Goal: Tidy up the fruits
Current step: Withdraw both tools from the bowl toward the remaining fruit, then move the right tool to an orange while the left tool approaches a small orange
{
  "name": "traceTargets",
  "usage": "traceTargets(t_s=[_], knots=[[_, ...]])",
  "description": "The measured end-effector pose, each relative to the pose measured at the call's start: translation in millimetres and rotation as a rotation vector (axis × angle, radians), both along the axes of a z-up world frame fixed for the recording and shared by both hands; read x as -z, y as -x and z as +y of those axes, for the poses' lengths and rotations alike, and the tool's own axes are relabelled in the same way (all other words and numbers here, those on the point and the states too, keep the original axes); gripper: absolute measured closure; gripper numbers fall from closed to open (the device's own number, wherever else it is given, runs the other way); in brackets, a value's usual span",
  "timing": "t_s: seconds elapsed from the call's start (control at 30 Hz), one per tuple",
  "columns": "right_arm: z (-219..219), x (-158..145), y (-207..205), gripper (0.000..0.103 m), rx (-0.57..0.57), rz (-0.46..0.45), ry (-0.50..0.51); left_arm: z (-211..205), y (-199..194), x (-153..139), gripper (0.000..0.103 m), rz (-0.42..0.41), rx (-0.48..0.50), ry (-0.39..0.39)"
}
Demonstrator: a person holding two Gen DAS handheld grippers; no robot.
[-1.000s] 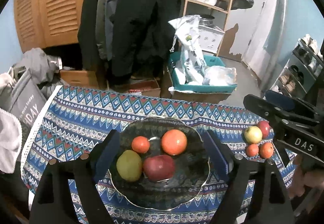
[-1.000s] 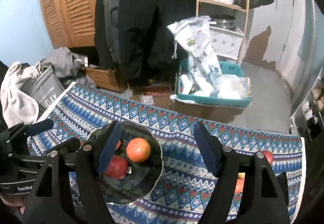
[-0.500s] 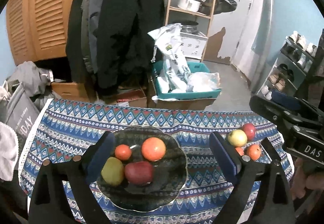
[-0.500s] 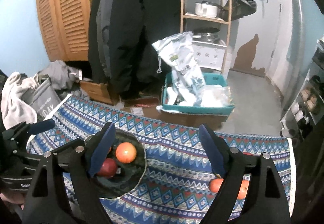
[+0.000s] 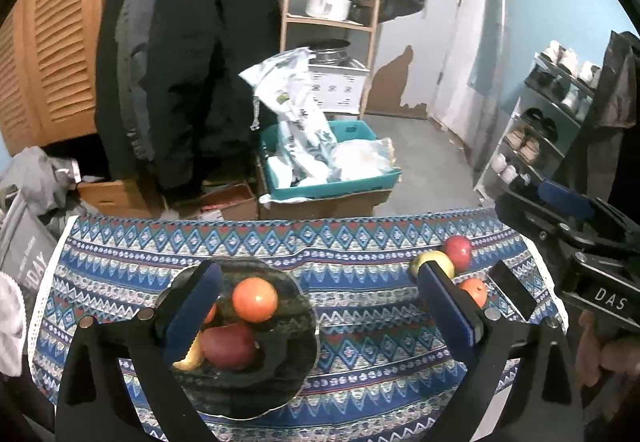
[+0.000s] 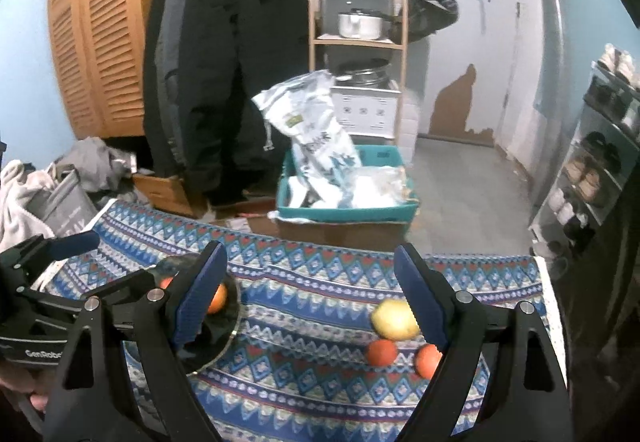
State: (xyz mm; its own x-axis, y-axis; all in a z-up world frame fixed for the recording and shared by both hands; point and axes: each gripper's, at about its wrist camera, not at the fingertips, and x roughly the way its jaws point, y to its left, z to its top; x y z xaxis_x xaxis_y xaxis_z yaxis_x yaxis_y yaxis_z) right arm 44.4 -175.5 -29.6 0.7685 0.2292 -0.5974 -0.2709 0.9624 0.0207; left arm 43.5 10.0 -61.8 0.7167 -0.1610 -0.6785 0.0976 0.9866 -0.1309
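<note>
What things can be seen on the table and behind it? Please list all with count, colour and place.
Tablecloth: one, blue patterned, covering the table.
Glass plate: one, dark, left part of the cloth.
Fruits on the plate: large orange, red apple, plus a small orange and a yellow fruit partly hidden by a finger.
Loose fruits, right part of the cloth: yellow apple, red apple, two small oranges.
Teal crate: one, on the floor, holding white bags.
Black coat: one, hanging.
Left gripper: open, empty.
Right gripper: open, empty.
</note>
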Motion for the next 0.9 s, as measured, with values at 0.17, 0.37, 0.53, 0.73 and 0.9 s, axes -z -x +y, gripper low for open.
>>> traceTargets(t_s=[0.17, 0.37, 0.53, 0.73, 0.9], knots=[[-24.4, -0.3, 3.1, 0.017, 0.042, -0.002, -0.010, -20.8, -1.7, -1.9, 0.003, 0.003, 0.033, -0.007], [-49.8, 3.2, 4.6, 0.017, 0.087, 0.003, -0.009, -39.5, -4.1, -2.4, 0.003, 0.005, 0.056, -0.022], [-69.4, 7.8, 3.5, 0.017, 0.126, 0.014, -0.008, -51.2, -8.1, -1.4, 0.003, 0.011, 0.069, -0.025], [-87.3, 12.9, 3.4, 0.017, 0.158, 0.024, -0.004, -68.8, -14.6, 4.3, 0.003, 0.026, 0.089, -0.037], [-102.0, 20.6, 2.2, 0.017, 0.185, 0.042, 0.000, -81.3, -20.3, 12.0, 0.003, 0.043, 0.105, -0.057]])
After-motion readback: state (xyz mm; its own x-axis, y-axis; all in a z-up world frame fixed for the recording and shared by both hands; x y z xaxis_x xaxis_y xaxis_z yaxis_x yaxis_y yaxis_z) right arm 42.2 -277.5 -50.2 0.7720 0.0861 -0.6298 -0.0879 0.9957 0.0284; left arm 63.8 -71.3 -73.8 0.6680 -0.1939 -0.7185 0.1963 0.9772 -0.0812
